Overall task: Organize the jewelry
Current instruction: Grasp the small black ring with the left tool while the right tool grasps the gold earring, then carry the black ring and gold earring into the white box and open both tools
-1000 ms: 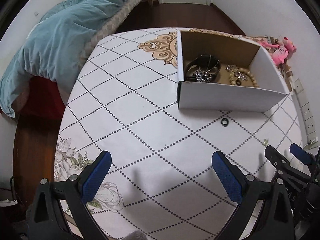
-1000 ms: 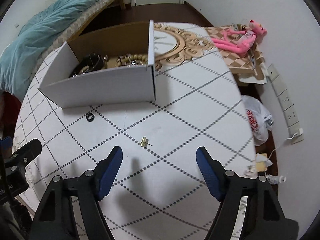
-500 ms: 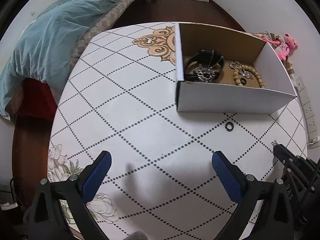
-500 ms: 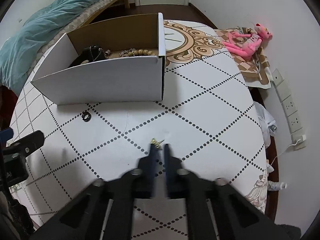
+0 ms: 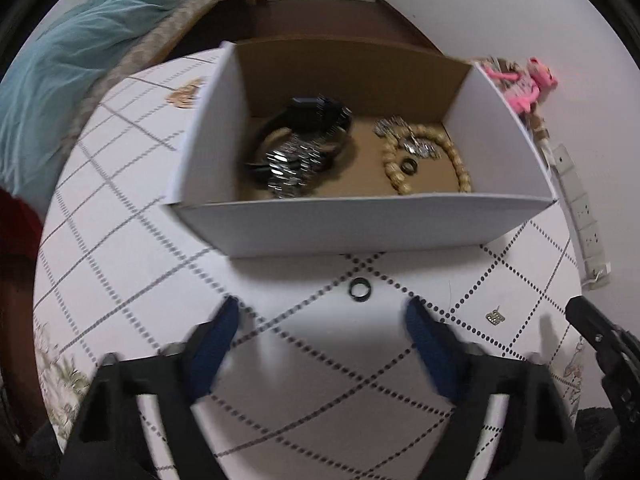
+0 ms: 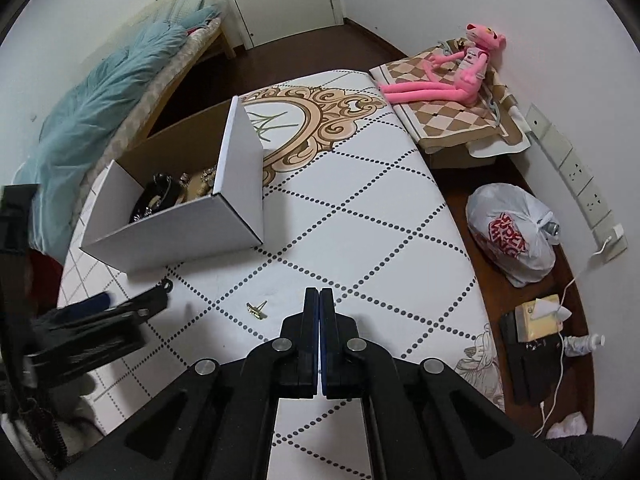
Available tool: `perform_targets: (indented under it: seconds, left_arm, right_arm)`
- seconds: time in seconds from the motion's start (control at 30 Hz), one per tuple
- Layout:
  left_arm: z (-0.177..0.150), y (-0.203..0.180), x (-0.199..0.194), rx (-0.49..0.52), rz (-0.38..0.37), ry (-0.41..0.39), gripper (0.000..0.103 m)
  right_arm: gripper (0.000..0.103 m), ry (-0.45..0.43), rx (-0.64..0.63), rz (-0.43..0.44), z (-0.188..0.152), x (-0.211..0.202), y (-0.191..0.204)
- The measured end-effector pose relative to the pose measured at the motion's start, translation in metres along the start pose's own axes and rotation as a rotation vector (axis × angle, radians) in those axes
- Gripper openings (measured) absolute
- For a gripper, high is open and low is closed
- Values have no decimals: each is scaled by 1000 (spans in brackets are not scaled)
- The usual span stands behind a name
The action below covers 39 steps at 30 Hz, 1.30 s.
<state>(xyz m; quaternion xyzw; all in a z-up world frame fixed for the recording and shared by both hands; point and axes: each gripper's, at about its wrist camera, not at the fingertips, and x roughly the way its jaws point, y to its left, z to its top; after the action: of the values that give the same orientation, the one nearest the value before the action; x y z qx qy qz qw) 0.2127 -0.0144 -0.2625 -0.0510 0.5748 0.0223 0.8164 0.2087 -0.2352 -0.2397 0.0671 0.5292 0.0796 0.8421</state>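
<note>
**Loose ring awaiting pickup**

Left tool (image 5: 322,314) is spread wide, low centre of frame, straddling black ring (image 5: 359,289) on desk (image 5: 132,248) before box (image 5: 360,224). Right tool (image 6: 320,300) is closed, empty. Advise lowering squarely, closing gently; ring may skid.

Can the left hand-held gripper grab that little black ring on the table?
Probably yes. The left hand-held gripper is open, and the black ring lies bare on the table just ahead between its fingers, with nothing blocking it.
</note>
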Motion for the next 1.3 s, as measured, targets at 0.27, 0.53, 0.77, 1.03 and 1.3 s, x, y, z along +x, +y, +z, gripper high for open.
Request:
perform_targets:
  seconds: [0.27, 0.53, 0.77, 1.03, 1.3]
  left_arm:
    - [2, -8, -2, 74, 10, -52, 10]
    - [-22, 32, -21, -28, -12, -52, 10]
    - [-44, 47, -32, -66, -5, -45, 10]
    - [-47, 44, -42, -63, -21, -55, 10]
    - [-17, 35, -87, -66, -112, -127, 10]
  right_arm:
    - [2, 51, 22, 19, 1, 10, -1]
    - [33, 61, -43, 71, 2, 20, 24]
    - [33, 71, -163, 2, -8, 43, 56]
    - [11, 28, -220, -38, -14, 46, 63]
    - [11, -33, -11, 142, 17, -9, 30]
